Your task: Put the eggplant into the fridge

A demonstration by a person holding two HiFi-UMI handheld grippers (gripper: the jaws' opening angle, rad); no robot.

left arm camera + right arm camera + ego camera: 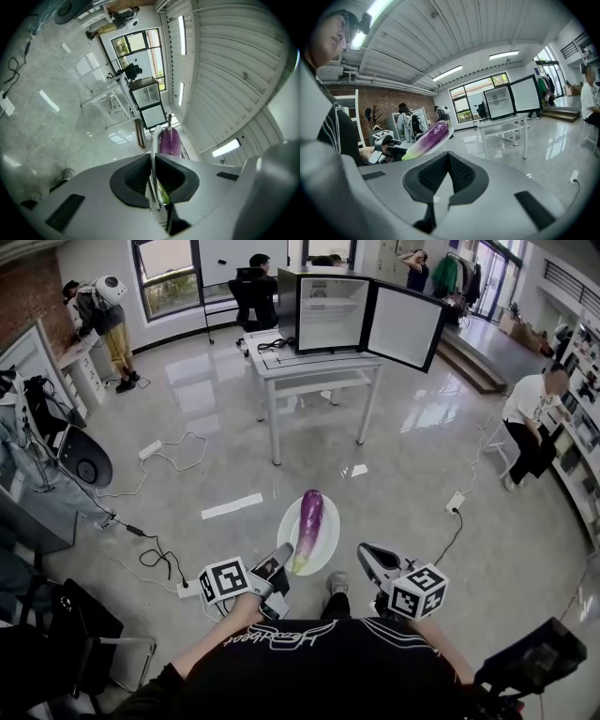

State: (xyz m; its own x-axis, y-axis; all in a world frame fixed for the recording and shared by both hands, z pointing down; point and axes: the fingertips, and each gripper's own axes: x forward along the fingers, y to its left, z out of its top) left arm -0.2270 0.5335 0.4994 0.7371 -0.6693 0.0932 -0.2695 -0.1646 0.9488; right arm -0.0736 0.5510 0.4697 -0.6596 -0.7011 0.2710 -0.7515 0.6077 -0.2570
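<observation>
Your eggplant [309, 526] lies lengthwise on a white plate [327, 549], out past the tips of your left jaws, green stem end nearest them and purple body pointing away. It isn't gripped itself. The left gripper [278, 559] is clamped on the plate's near rim, with the thin white edge pinched between the pads in the left gripper view. The plate works as a carrying tray, so you never have to squeeze a smooth, rounded vegetable. Holding those jaws level keeps the plate flat, which I'd judge is what stops the eggplant rolling off.

The right gripper [368, 554] sits just beside the plate. Its jaws are together with nothing between them, and the eggplant is up and to their left in the right gripper view. That looks like a hand kept free for steadying or for the final transfer.

Well ahead of both jaws, the fridge [333, 310] stands on a white bench [309, 367] with its door [405, 326] already swung open. The walk across the floor and the placing are not yet done.
</observation>
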